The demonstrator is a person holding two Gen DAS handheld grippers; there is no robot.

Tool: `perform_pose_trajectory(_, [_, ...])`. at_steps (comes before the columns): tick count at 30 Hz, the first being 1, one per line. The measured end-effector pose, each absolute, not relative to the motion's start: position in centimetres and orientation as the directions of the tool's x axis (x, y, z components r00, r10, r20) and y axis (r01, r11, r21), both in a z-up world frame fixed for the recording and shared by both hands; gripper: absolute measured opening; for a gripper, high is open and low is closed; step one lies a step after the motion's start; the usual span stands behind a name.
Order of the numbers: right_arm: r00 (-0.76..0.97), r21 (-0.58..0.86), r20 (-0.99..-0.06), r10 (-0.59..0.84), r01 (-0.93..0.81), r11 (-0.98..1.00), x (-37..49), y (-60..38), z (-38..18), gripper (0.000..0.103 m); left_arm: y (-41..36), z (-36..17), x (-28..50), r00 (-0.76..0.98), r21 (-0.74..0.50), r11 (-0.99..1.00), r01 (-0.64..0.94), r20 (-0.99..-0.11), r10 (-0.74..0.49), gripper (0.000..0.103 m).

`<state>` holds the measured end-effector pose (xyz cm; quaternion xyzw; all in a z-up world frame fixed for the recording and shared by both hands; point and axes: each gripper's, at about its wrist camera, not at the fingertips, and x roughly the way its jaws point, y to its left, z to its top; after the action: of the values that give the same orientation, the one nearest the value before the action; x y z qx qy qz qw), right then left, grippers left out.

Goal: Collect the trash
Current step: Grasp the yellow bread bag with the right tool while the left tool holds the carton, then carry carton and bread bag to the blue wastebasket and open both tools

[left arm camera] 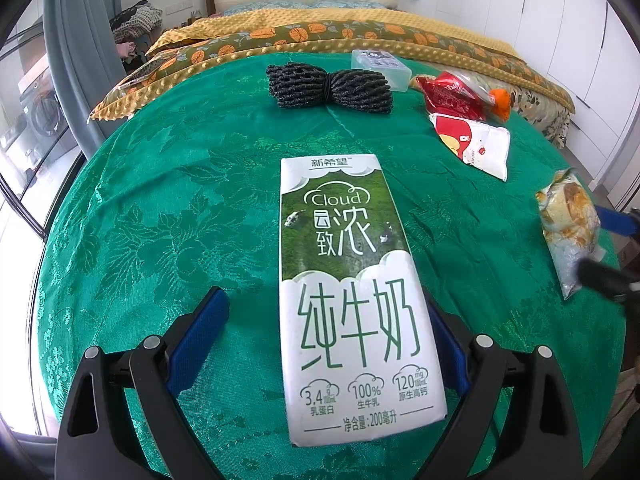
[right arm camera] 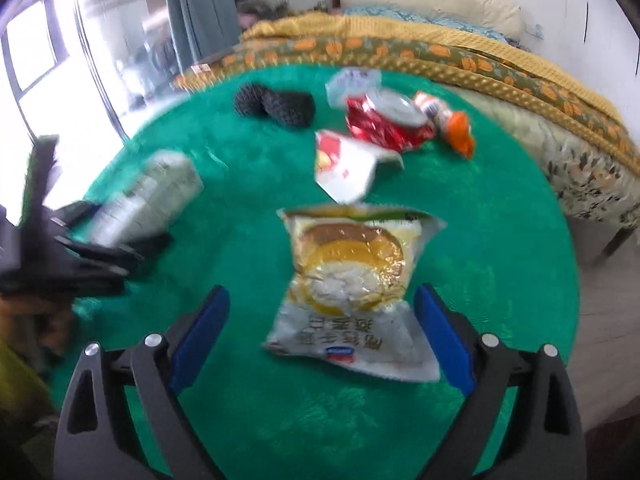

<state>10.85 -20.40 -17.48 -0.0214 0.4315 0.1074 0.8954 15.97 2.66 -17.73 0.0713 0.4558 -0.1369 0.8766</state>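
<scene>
Two grippers are spread wide over the green tablecloth (left arm camera: pixel 160 200): the left gripper (left arm camera: pixel 324 340) straddles a milk carton (left arm camera: pixel 352 300) (right pad touching), the right gripper (right arm camera: pixel 322 336) a bread wrapper (right arm camera: pixel 352 280), ungripped.

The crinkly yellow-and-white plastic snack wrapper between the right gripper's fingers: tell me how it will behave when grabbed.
The crinkly yellow-and-white plastic snack wrapper looks flattened and creased, so it is probably floppy and very light. Its glossy film may slip or crumple between the open right gripper pads. Lying flat on the green tablecloth, it should not roll.
</scene>
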Motion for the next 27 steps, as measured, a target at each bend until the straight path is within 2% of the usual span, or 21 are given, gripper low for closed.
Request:
perform_pose_trajectory(1, [0.604, 0.031, -0.783, 0.151, -0.205, 0.978, 11.2, -20.6, -18.2, 0.09, 2.7, -17.7, 16.0, 0.547, 0.0, 0.952, 0.305, -0.819, -0.175, 0.091])
perform_pose_trajectory(2, [0.586, 0.026, -0.798, 0.139, -0.197, 0.98, 11.5, -20.9, -19.0, 0.079, 2.7, -17.7, 16.0, 0.547, 0.0, 0.952, 0.305, -0.819, -0.175, 0.091])
perform_pose_trajectory(7, [0.543, 0.051, -0.826, 0.153, -0.198, 0.979, 11.5, -22.0, -19.9, 0.067, 2.7, -17.7, 16.0, 0.547, 0.0, 0.952, 0.305, -0.819, -0.175, 0.091])
perform_pose_trajectory(9, [0.529, 0.063, -0.834, 0.153, -0.185, 0.981, 11.5, -22.4, -19.9, 0.069, 2.6, -17.7, 15.9, 0.546, -0.002, 0.952, 0.306, -0.819, -0.177, 0.091])
perform_pose_trajectory(10, [0.521, 0.077, -0.838, 0.159, -0.175, 0.982, 11.3, -22.8, -19.8, 0.072, 2.7, -17.7, 16.0, 0.544, -0.007, 0.951, 0.308, -0.819, -0.182, 0.092])
perform_pose_trajectory(11, [0.521, 0.087, -0.837, 0.165, -0.17, 0.982, 10.9, -23.0, -19.6, 0.079, 2.7, -17.7, 16.0, 0.542, -0.012, 0.95, 0.312, -0.819, -0.188, 0.094])
perform_pose_trajectory(13, [0.538, 0.1, -0.825, 0.174, -0.165, 0.981, 10.4, -23.2, -18.7, 0.083, 3.0, -17.5, 15.8, 0.536, -0.031, 0.943, 0.33, -0.816, -0.214, 0.094])
perform_pose_trajectory(18, [0.549, 0.1, -0.817, 0.176, -0.166, 0.981, 10.4, -23.0, -17.2, 0.085, 3.6, -16.0, 15.4, 0.511, -0.102, 0.927, 0.362, -0.81, -0.288, 0.094])
perform_pose_trajectory(21, [0.535, 0.094, -0.827, 0.173, -0.17, 0.981, 11.0, -22.1, -17.3, 0.085, 2.7, -15.9, 15.8, 0.498, -0.08, 0.927, 0.367, -0.825, -0.268, 0.094])
perform_pose_trajectory(23, [0.517, 0.066, -0.845, 0.137, -0.155, 0.986, 11.5, -21.6, -17.8, 0.084, 1.8, -16.3, 16.1, 0.501, -0.018, 0.929, 0.37, -0.838, -0.216, 0.094])
perform_pose_trajectory(24, [0.507, 0.056, -0.853, 0.123, -0.144, 0.988, 11.6, -21.6, -18.1, 0.079, 1.5, -16.4, 16.2, 0.504, 0.007, 0.928, 0.373, -0.841, -0.196, 0.094])
perform_pose_trajectory(25, [0.497, 0.057, -0.86, 0.118, -0.135, 0.989, 11.8, -21.7, -18.4, 0.062, 1.3, -16.5, 16.3, 0.506, 0.029, 0.927, 0.374, -0.844, -0.178, 0.093])
perform_pose_trajectory(27, [0.502, 0.071, -0.857, 0.118, -0.111, 0.991, 11.7, -22.2, -18.4, 0.049, 1.3, -16.5, 16.4, 0.504, 0.04, 0.928, 0.37, -0.848, -0.165, 0.085])
